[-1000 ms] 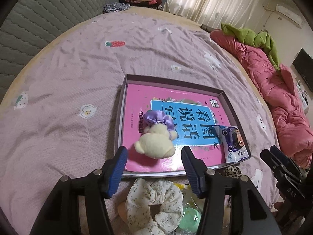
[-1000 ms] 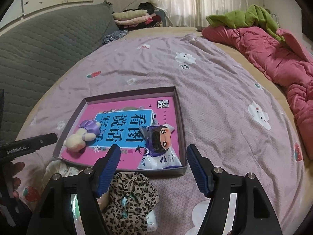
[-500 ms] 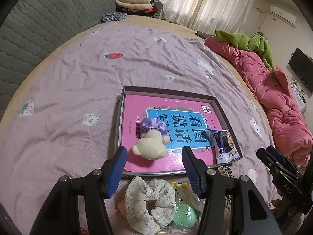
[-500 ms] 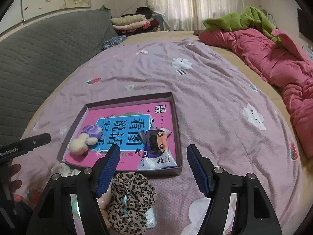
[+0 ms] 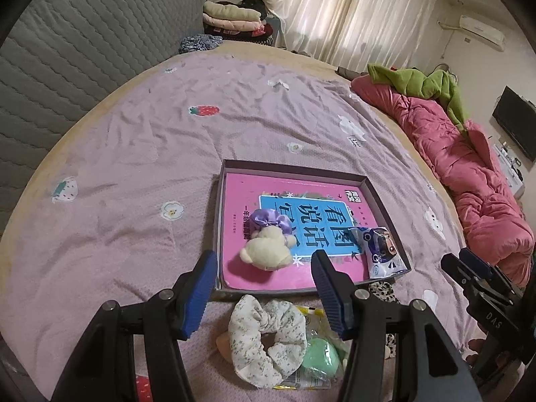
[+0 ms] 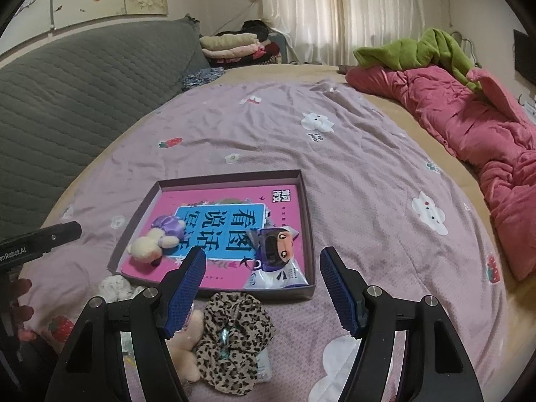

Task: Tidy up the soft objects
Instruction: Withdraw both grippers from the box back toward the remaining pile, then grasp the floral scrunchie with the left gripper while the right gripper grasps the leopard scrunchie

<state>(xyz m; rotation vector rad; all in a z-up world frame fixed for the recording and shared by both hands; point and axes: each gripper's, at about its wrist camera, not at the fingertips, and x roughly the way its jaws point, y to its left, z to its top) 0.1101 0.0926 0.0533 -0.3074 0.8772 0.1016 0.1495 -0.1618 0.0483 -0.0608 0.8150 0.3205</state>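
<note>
Both grippers, left gripper (image 5: 263, 281) and right gripper (image 6: 261, 279), are hanging spread wide, gripping nothing. One shallow rectangular tray (image 5: 294, 166) is holding one fuzzy plush toy (image 5: 268, 253) and one glossy packet (image 5: 382, 251); two ruffled scrunchies, floral (image 5: 264, 338) and leopard (image 6: 234, 338), are lying beside it.

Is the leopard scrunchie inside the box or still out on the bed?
Out. The leopard scrunchie lies on the bedsheet, just outside the box's near wall.
</note>
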